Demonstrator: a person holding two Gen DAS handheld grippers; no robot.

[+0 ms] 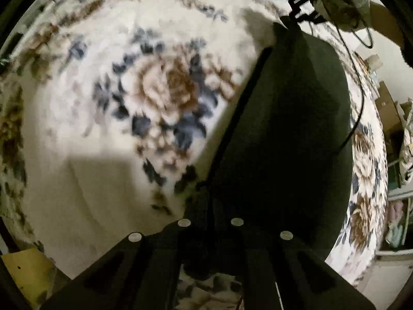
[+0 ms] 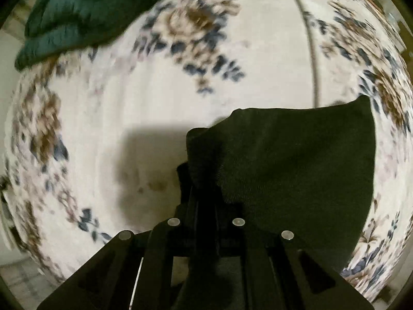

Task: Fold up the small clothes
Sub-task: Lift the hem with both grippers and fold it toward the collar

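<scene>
floral bedcover (image 1: 108, 82) beneath. left gripper (image 1: 210, 193) and right gripper (image 2: 206, 180) each clamped on dark garment (image 1: 291, 129) edge. step: fold underway; next, likely carry edge across, align.

A bed (image 1: 85, 155) covered by a cream spread printed with brown and blue-grey flower clusters fills both views. A dark, nearly black small garment (image 1: 289, 134) is spread over the spread. At the far edge in the right wrist view lies a bundle of dark green fabric (image 2: 77, 18), resting on the floral cover.
</scene>
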